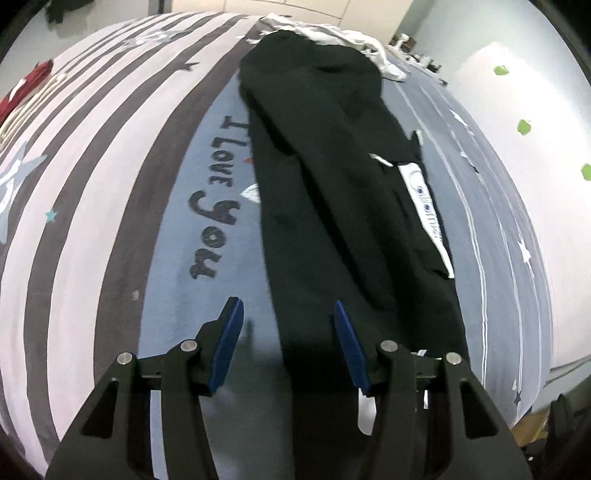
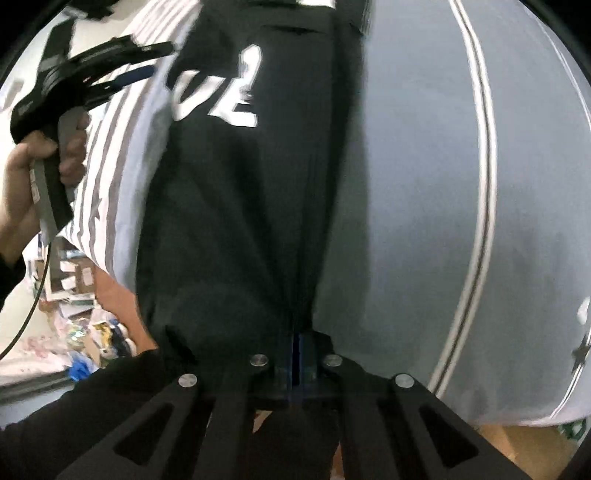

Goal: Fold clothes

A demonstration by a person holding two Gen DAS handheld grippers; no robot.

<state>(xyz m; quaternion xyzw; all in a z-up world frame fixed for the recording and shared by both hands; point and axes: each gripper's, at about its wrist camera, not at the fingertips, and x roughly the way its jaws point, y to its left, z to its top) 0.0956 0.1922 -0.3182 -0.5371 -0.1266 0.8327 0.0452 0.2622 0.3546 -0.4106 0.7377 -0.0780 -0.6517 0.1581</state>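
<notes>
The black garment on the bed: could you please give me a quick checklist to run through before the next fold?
1. Right gripper pinched on the black garment: ok, near edge bunched between shut jaws.
2. Left gripper gripping: not ok, jaws open over the garment's side edge.
3. Garment laid out flat: ok, lengthwise along the bedsheet.
4. Fold path clear: cannot tell, white clothes lie at the far end.
5. Layers caught: cannot tell.
</notes>
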